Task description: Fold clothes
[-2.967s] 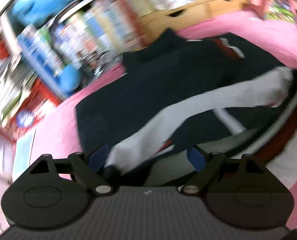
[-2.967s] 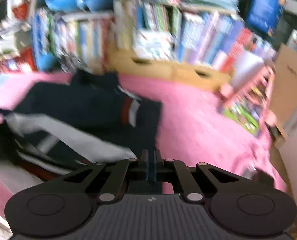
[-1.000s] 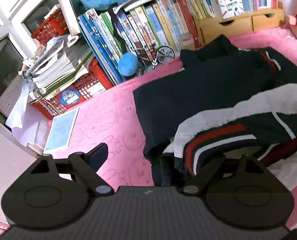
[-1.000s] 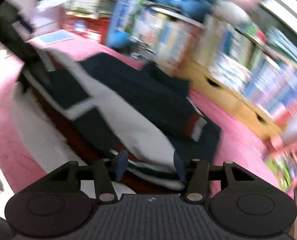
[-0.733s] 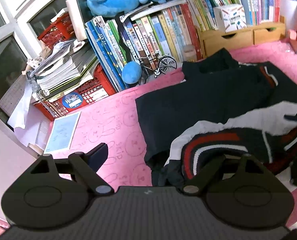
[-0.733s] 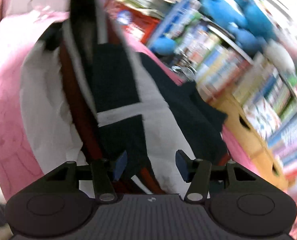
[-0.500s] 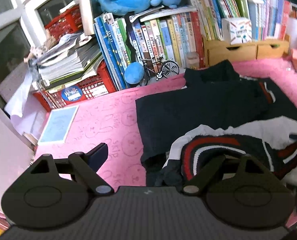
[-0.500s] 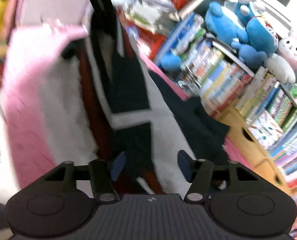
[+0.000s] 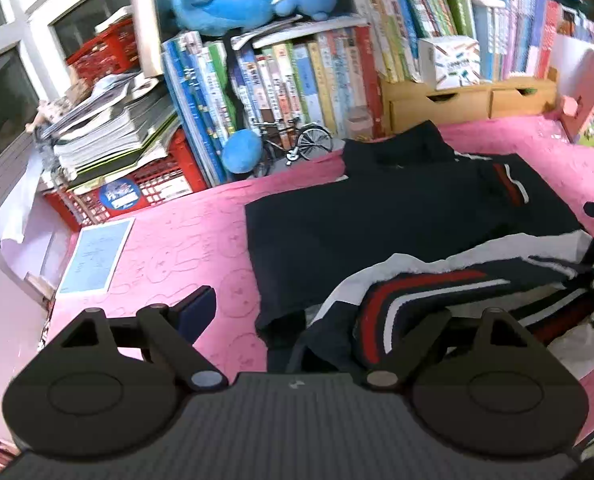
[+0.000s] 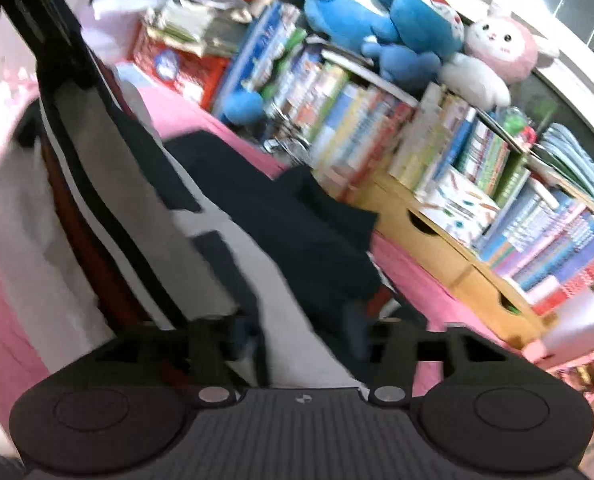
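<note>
Jacket [image 9: 377, 232] flat in left view, pink rabbit plush [image 10: 497, 46] only in right

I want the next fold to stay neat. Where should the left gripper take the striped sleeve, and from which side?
Judging by its pose, grip the striped sleeve at its bunched cuff end beside the left gripper, coming from the near edge: there the fabric lifts off the pink mat.

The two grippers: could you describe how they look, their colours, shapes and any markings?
Both are matte black. The left gripper has a ribbed grey-black body with a small pale logo, two rounded housings with circular insets, angled link arms on silver pivot pins, and dark blue finger pads. The right gripper has the same build, blurred here. No cables or sleeves show.
</note>
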